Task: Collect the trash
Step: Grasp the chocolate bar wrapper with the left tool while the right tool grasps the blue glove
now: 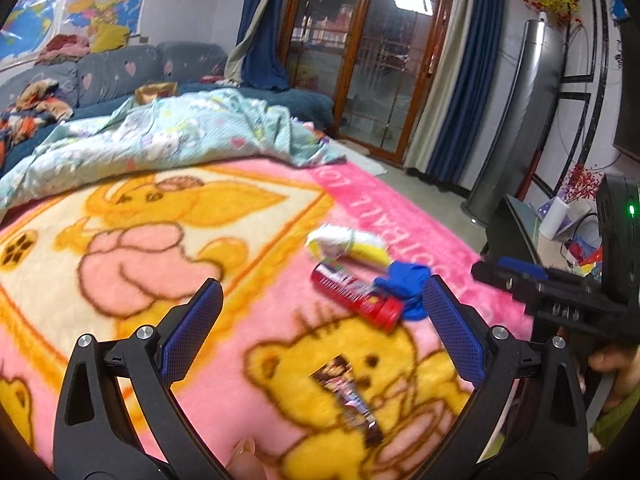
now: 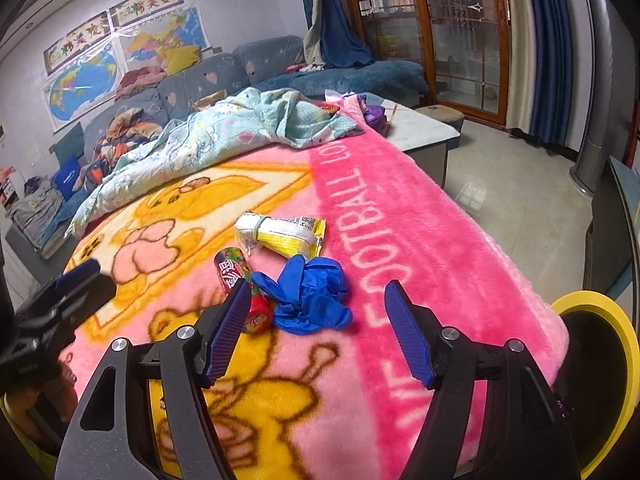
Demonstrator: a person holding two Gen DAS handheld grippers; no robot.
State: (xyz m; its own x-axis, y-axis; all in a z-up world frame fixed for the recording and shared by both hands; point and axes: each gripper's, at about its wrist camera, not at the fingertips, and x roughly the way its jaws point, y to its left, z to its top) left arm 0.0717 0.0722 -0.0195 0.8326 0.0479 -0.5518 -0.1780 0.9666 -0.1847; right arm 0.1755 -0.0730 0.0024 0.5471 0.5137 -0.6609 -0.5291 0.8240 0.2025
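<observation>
A: Left wrist view first. Nearest the lens is the left gripper (image 1: 320, 320), its tongs spread wide with nothing between the pads. Just under them a dark snack wrapper (image 1: 349, 396) lies flat on the pink blanket (image 1: 400, 208).

B: And the rest of the trash, taking the red tube (image 1: 356, 294) as the marker?

A: The blue glove (image 1: 404, 284) touches its right end. The white-and-yellow packet (image 1: 346, 244) sits just beyond it. The wrapper is on the near side, apart from the tube. The right gripper (image 1: 508, 272) reaches in from the right edge.

B: Right wrist view?

A: Closest is the right gripper (image 2: 316, 328), tongs also apart and empty. The blue glove (image 2: 310, 296) lies crumpled just ahead of the gap, touching the red tube (image 2: 236, 280), whose near end hides behind the left finger. The packet (image 2: 280, 234) is past the tube. A yellow-rimmed bin (image 2: 616, 360) stands low at the right, beside the blanket's (image 2: 440, 264) edge, well away from the tube.

B: So the step in hand?

A: I judge it's the approach for a first pick. The glove looks the natural target for the right side: come down centred on its bunched middle, so the pads gather folds rather than a stray finger, and keep clear of the tube so it doesn't roll. The plush blanket may catch; pinch shallow.
</observation>
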